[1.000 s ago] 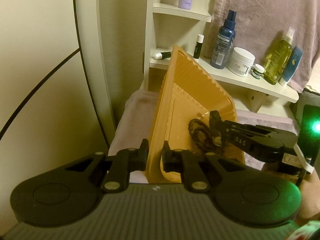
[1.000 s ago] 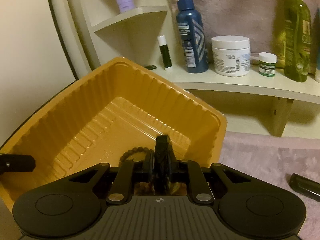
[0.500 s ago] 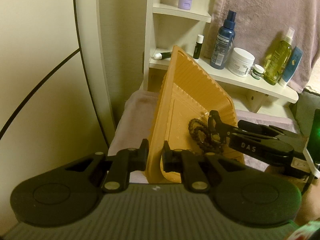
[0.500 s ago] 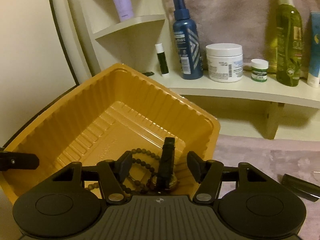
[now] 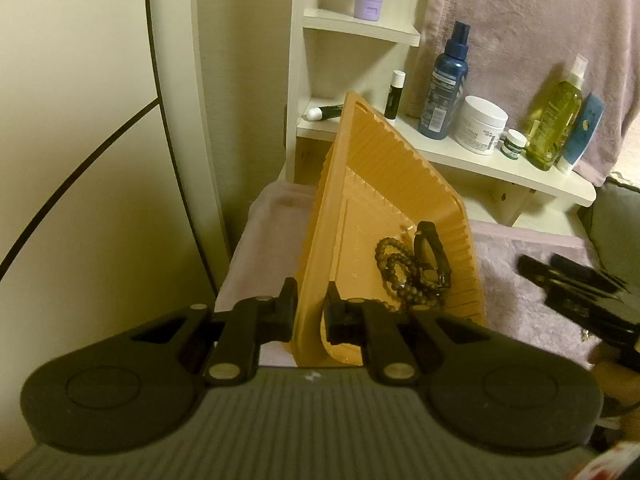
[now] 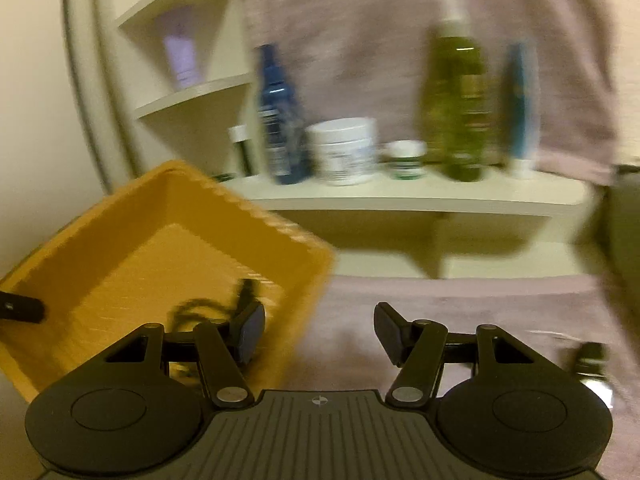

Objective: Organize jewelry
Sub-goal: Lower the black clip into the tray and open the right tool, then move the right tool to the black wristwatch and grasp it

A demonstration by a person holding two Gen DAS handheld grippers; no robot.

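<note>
Steady now: my left gripper (image 5: 309, 304) pinches the orange tray (image 5: 384, 184) wall; right gripper (image 6: 320, 330), apparently empty, gapes beside beaded bracelet (image 5: 394, 268).

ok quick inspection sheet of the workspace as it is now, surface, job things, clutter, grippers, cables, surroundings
surface: pinkish fuzzy cloth covers it.
job's things: orange tray tilted up on edge; beaded bracelet and black watch lie inside it near the low side.
clutter: small dark item on the cloth, blurred, cannot identify.
grippers: left gripper shut on the tray's rim; right gripper open, empty, beside the tray.
cables: nothing seen.
surroundings: white shelf with blue spray bottle, white jar, green bottle; towel hanging behind.
</note>
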